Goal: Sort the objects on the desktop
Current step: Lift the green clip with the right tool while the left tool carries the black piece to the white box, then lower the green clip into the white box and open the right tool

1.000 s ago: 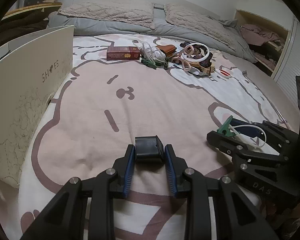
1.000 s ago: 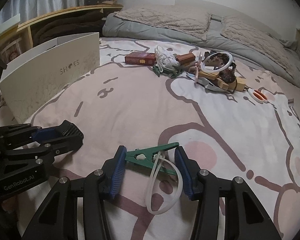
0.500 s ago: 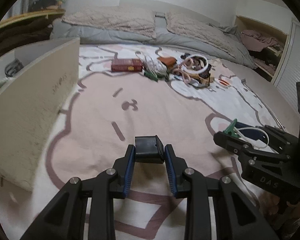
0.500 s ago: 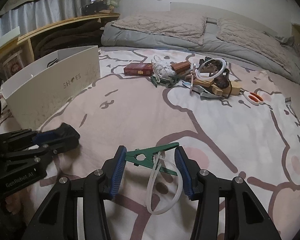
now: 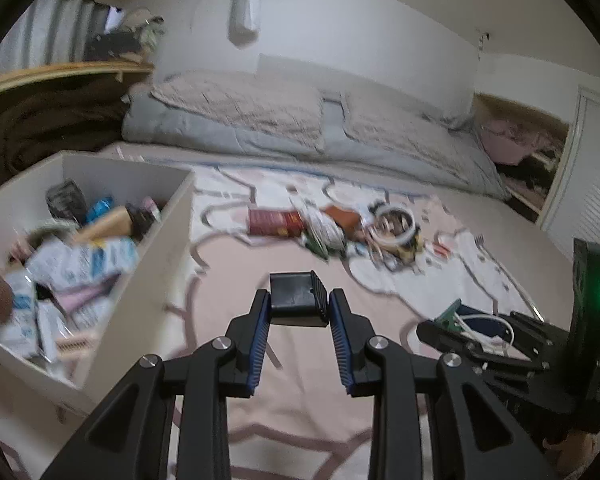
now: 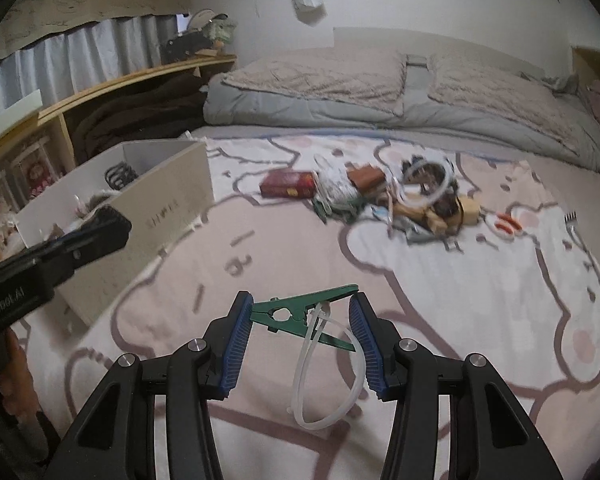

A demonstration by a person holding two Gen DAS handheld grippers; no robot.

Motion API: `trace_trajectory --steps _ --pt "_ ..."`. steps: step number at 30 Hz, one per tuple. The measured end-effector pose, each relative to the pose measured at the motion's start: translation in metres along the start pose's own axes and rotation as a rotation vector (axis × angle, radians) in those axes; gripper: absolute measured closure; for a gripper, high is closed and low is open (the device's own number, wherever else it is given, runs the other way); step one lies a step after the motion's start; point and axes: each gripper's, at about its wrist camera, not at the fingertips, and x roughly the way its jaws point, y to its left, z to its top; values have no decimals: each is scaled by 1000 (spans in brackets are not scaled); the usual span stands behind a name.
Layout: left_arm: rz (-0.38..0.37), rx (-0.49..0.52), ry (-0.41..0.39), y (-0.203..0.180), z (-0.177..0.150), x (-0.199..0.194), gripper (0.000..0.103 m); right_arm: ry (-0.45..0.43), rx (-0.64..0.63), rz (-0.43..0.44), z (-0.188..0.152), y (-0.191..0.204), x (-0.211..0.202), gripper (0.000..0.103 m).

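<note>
My left gripper is shut on a small black box and holds it above the pink bedspread, right of the white shoe box. It also shows in the right wrist view, beside the shoe box. My right gripper is shut on a green clip with a white plastic loop hanging from it. The clip also shows in the left wrist view. A pile of loose objects lies on the far bedspread, also seen in the right wrist view.
The shoe box is full of several packets and tubes. A red box, a white ring, small orange scissors and a fork lie on the bed. Pillows and a wooden shelf lie beyond.
Both grippers have risen with their objects. The left one has lifted and turned left, so the inside of the shoe box now shows.
</note>
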Motion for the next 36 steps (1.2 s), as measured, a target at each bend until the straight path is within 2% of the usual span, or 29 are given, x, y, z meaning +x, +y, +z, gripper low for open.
trace_trajectory --steps 9,13,21,24,28,36 --pt "77 -41 -79 23 44 -19 73 -96 -86 5 47 41 -16 53" --pt "85 -51 -112 30 62 -28 73 -113 -105 12 62 52 -16 53" --pt "175 -60 -137 42 95 -31 73 -122 -71 63 88 56 -10 53" --pt "200 -92 -150 55 98 -31 73 -117 -69 74 96 59 -6 53" --pt "300 -88 -166 74 93 -33 73 -118 -92 69 105 68 -1 53" --pt "365 -151 -138 122 82 -29 73 -108 -131 93 123 94 17 53"
